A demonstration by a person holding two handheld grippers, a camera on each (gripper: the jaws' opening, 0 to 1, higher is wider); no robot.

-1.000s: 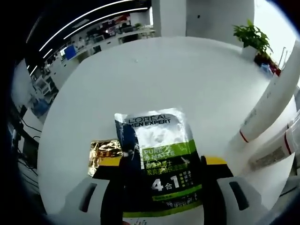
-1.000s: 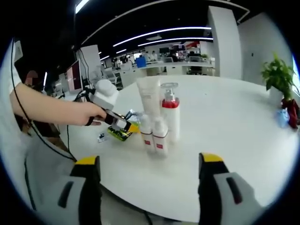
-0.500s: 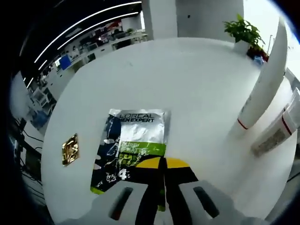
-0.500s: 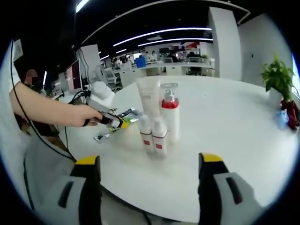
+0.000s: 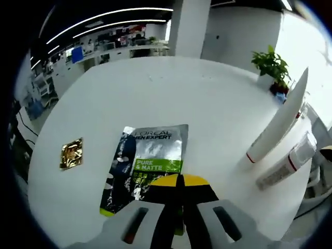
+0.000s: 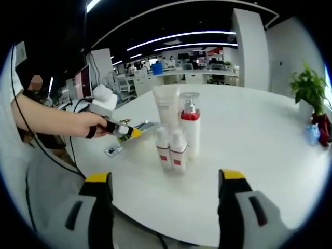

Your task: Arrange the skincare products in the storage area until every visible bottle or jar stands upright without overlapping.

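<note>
Yellow-tipped, the left gripper is pressed closed above the flat sachet; the right gripper gapes empty. Beyond, the tube, pump bottle and two small bottles already stand upright, seemingly little left to do.

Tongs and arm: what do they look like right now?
Both tongs: light grey bodies with dark slots, black jaws, yellow tips: left tongs, right tongs. In the right gripper view the left tongs carry a white housing; the person wears a white short sleeve beside a black cable.
</note>
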